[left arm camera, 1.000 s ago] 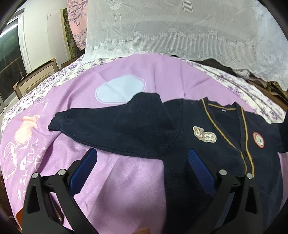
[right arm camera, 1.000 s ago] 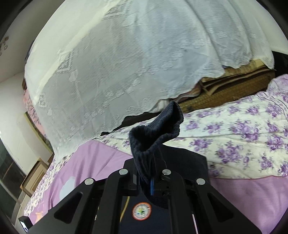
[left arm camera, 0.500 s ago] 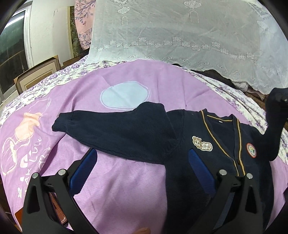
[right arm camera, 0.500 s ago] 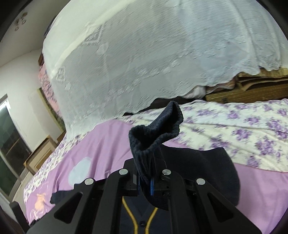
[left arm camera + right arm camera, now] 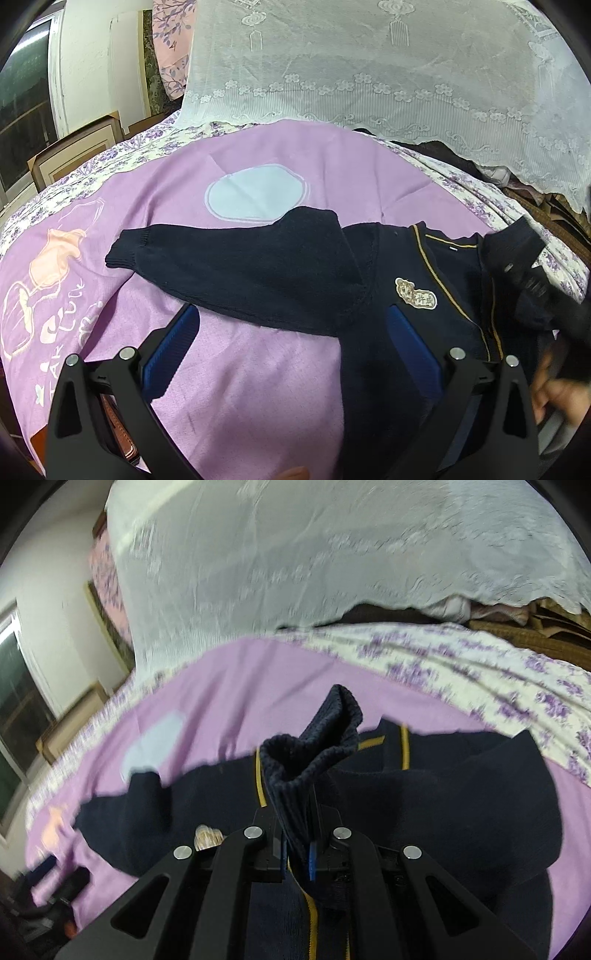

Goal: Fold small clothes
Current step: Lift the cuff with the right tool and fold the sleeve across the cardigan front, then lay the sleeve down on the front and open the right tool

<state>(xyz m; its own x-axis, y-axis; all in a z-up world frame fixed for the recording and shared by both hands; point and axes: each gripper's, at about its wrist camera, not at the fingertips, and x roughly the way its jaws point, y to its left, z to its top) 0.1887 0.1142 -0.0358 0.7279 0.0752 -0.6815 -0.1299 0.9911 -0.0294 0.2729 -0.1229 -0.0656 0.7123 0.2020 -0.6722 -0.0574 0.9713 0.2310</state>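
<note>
A navy knit cardigan (image 5: pixel 295 280) with gold trim and a chest badge (image 5: pixel 415 297) lies face up on the purple blanket (image 5: pixel 258 387). One sleeve stretches out to the left and ends in a cuff (image 5: pixel 125 251). My left gripper (image 5: pixel 291 314) hovers open over that sleeve and the body, with nothing between its blue pads (image 5: pixel 173 343). My right gripper (image 5: pixel 297 853) pinches the other sleeve's ribbed cuff (image 5: pixel 317 746) above the cardigan's chest (image 5: pixel 443 805). Its jaws are opening, with the cuff still between them. In the left wrist view, blurred, the right gripper (image 5: pixel 532 273) shows at the right edge.
A white lace cover (image 5: pixel 369 74) drapes a pile at the back of the bed. A floral sheet (image 5: pixel 480 672) borders the blanket. A wooden frame (image 5: pixel 74 147) and a window stand far left. A person's hand (image 5: pixel 554 391) shows at the lower right.
My right gripper has carried the sleeve cuff down and to the left, over the cardigan's front and into the left wrist view. The left gripper has stayed open in place.
</note>
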